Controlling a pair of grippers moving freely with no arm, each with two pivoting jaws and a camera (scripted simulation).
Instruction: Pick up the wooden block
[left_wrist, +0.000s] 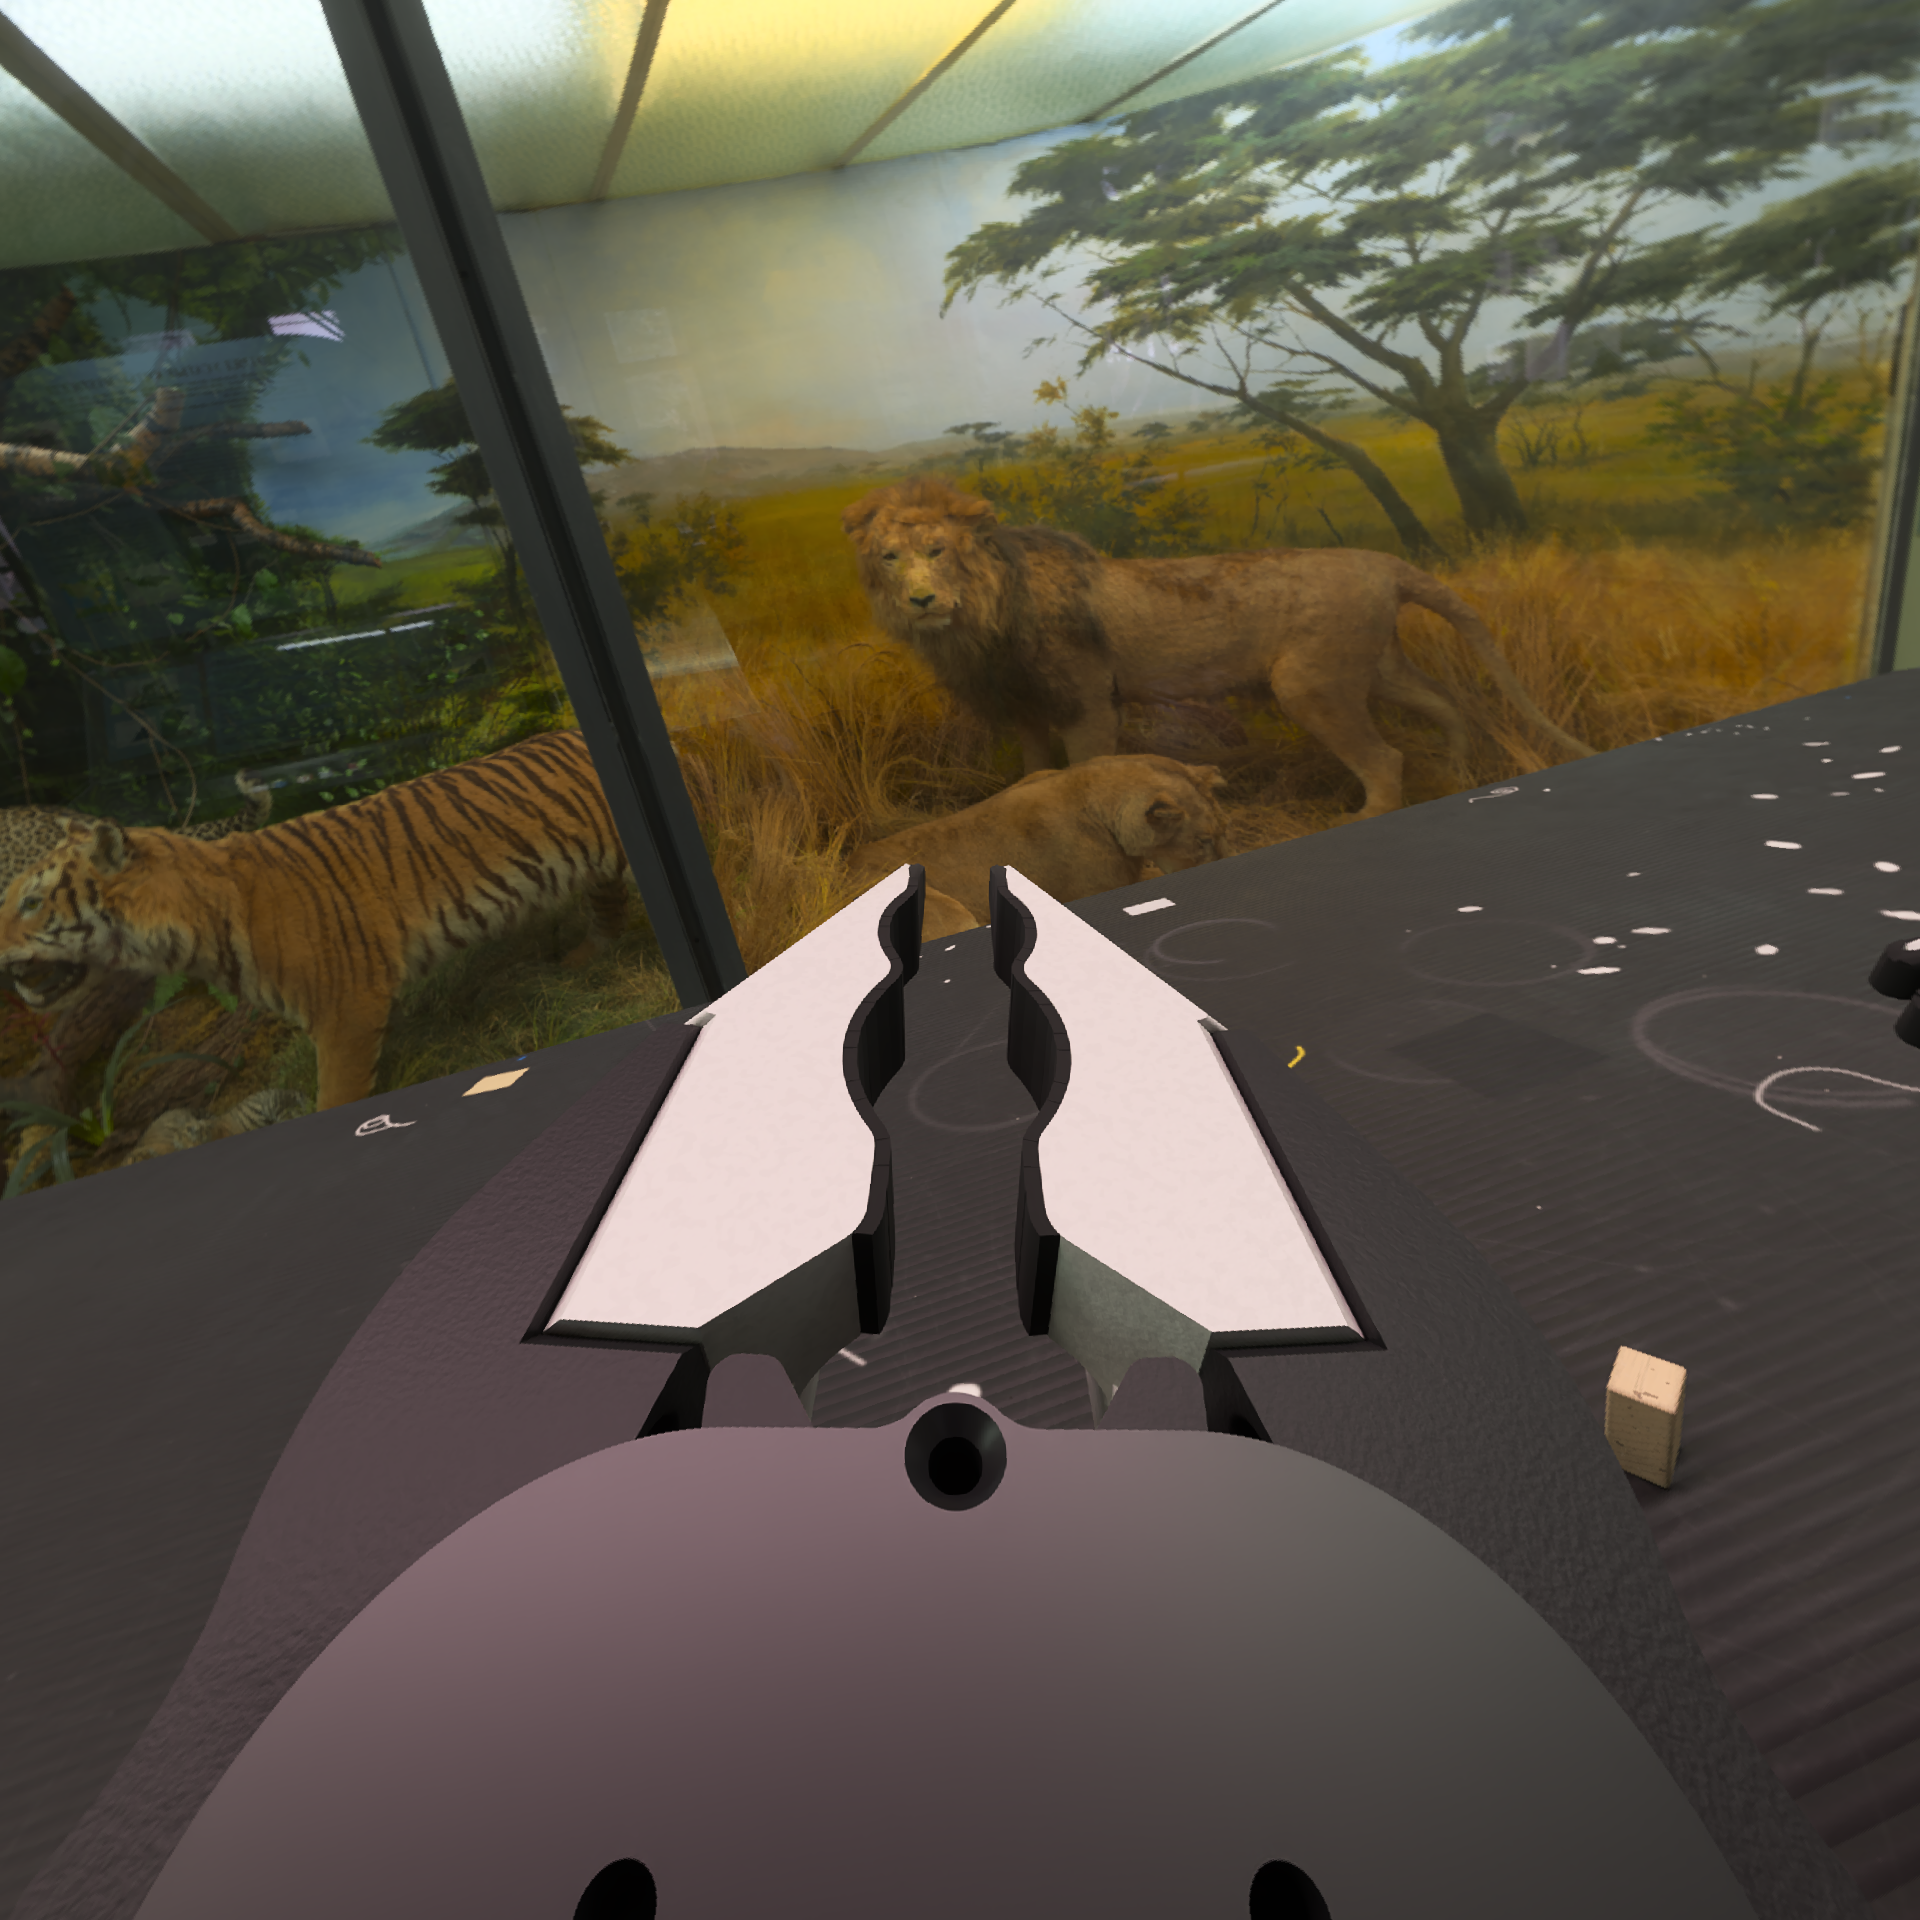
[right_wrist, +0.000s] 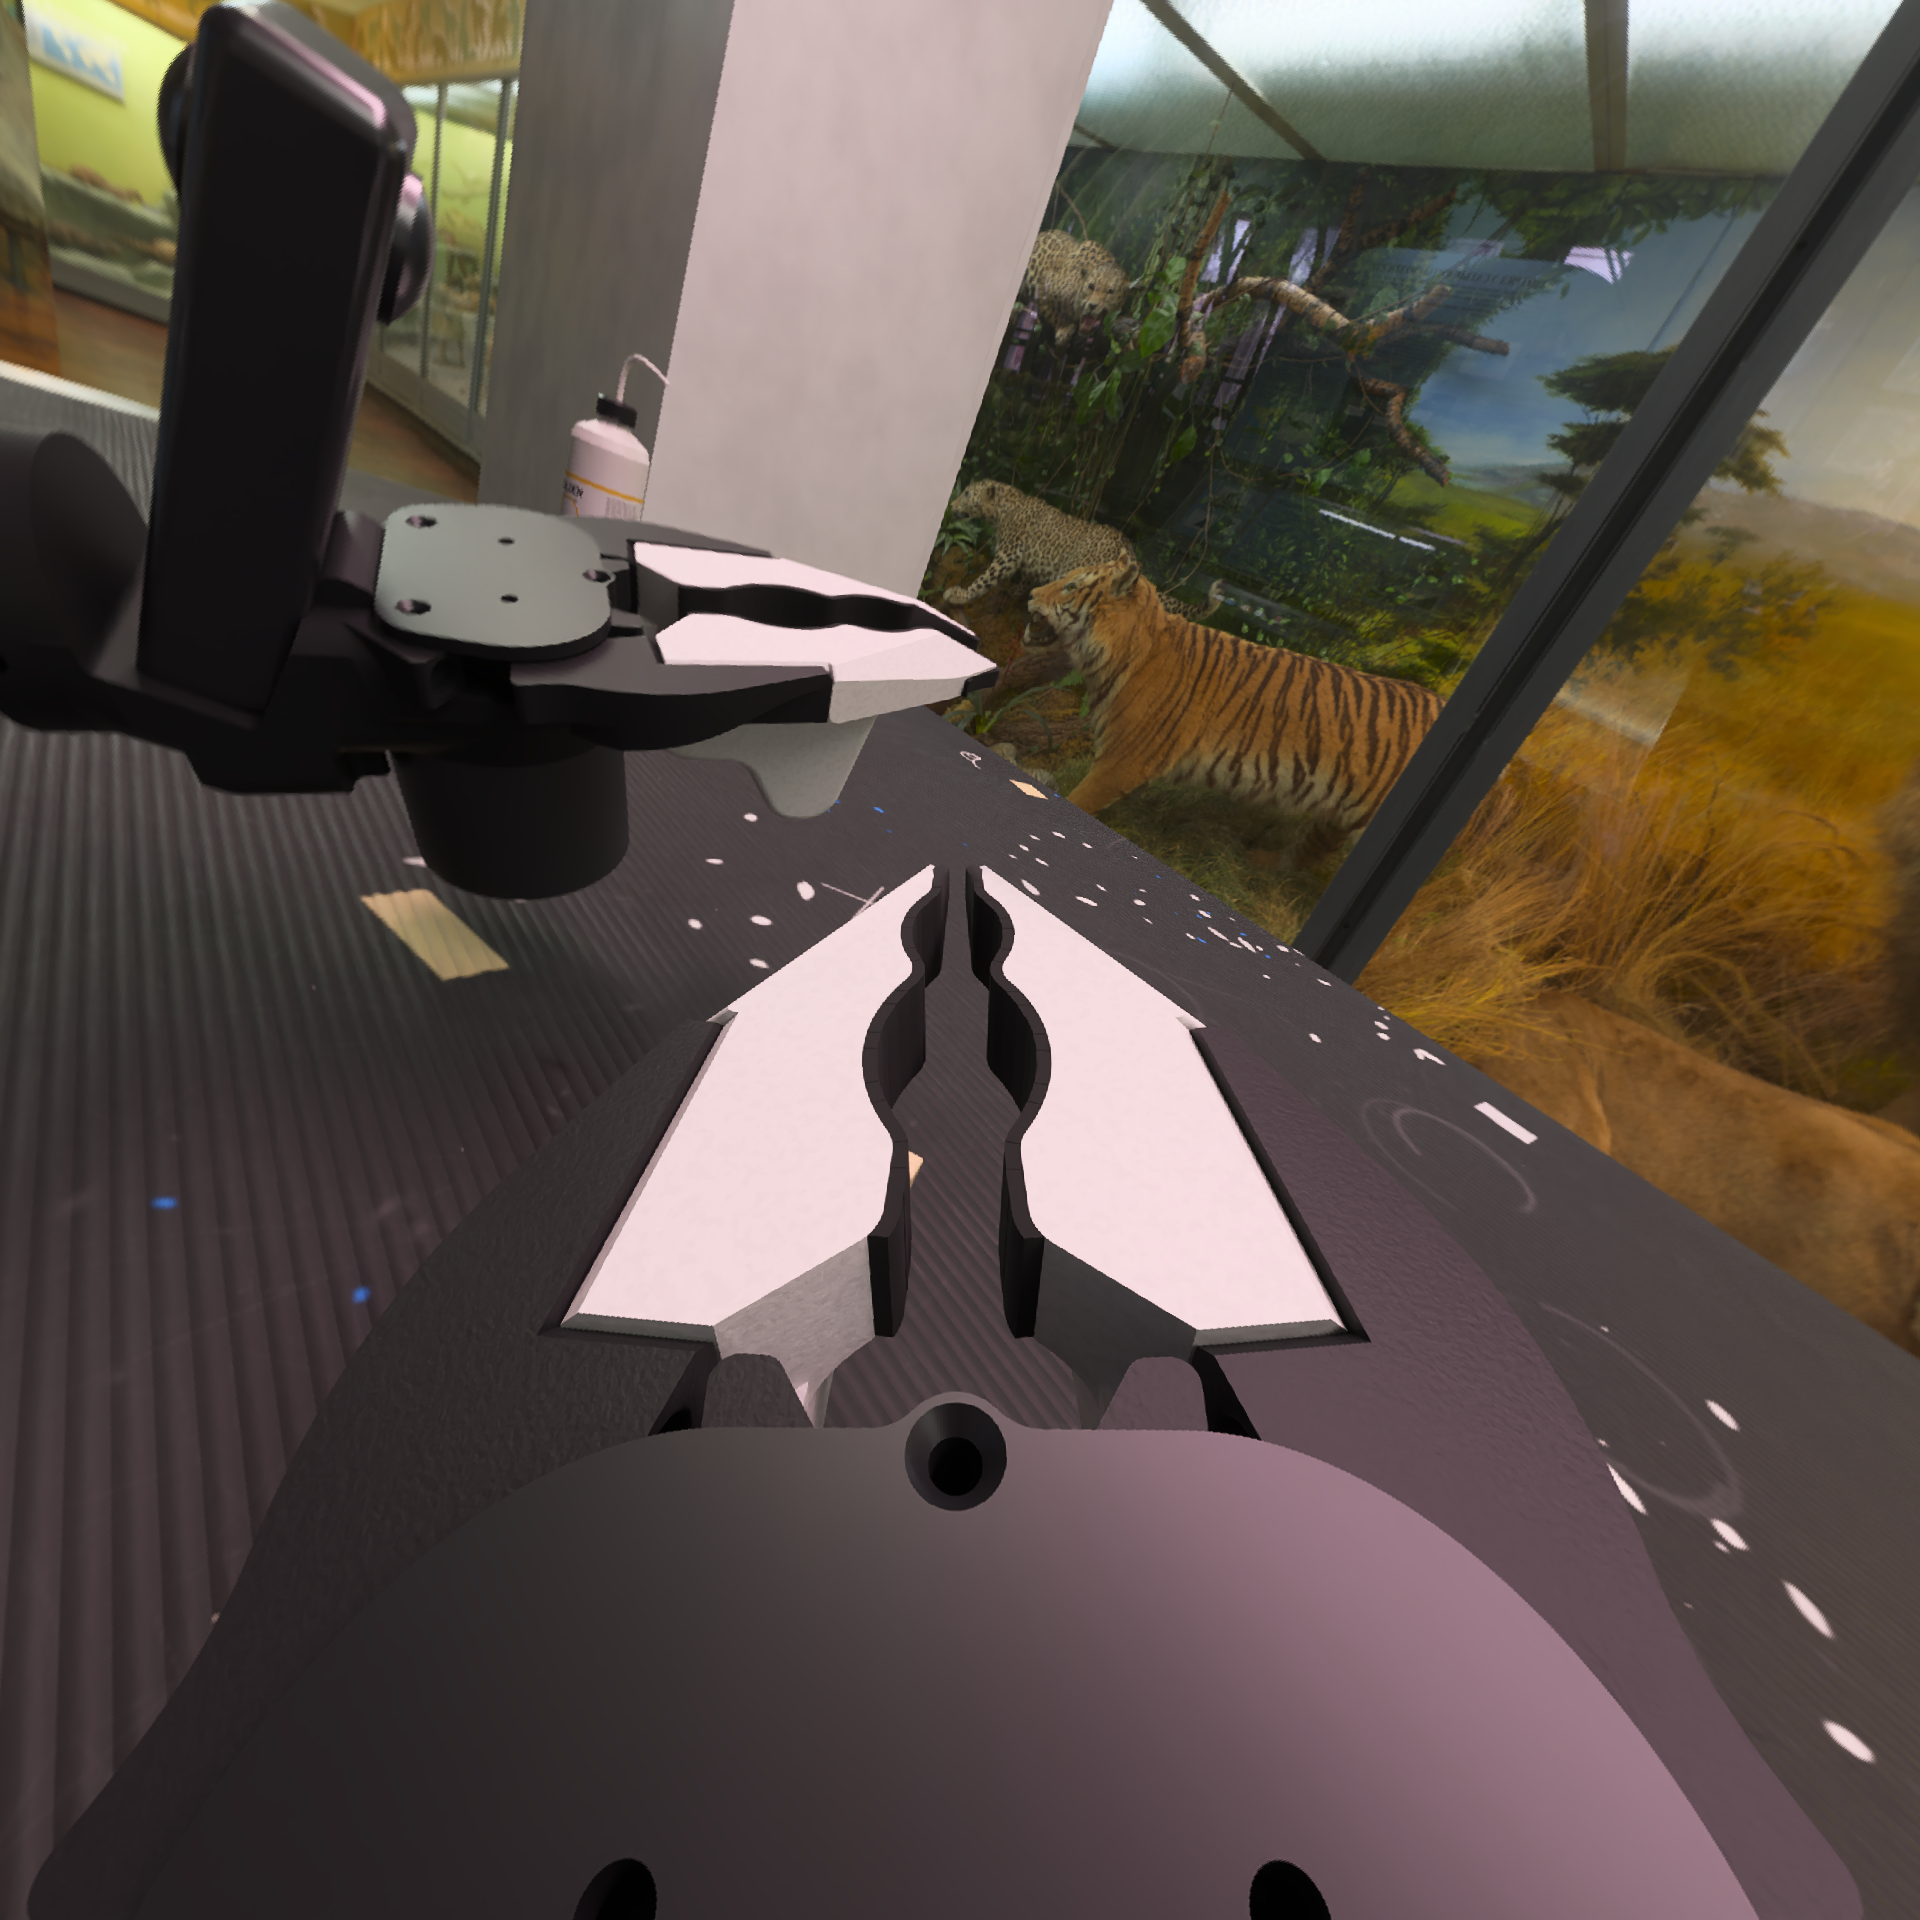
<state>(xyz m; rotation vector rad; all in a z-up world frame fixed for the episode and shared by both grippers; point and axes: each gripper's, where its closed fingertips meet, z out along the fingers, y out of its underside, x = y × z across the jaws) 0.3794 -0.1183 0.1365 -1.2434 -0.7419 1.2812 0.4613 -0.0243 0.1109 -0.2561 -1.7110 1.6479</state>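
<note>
The wooden block (left_wrist: 1645, 1413) is small and pale and stands upright on the dark table (left_wrist: 1558, 1195), to the right of my left gripper and back toward its base. My left gripper (left_wrist: 956, 883) holds nothing; its jaws stand almost together with a narrow gap. My right gripper (right_wrist: 957, 883) is shut and empty above the table. A small tan sliver (right_wrist: 914, 1169) shows through the gap between the right fingers; I cannot tell if it is the block. The left gripper also shows in the right wrist view (right_wrist: 966, 649), hovering at upper left.
The table (right_wrist: 208, 1039) bears chalk rings (left_wrist: 1496, 951), white specks and a tan tape patch (right_wrist: 436, 935). A white squeeze bottle (right_wrist: 608, 457) stands at its far side by a white pillar (right_wrist: 831, 312). The table's far edge (left_wrist: 1351, 831) runs before an animal diorama.
</note>
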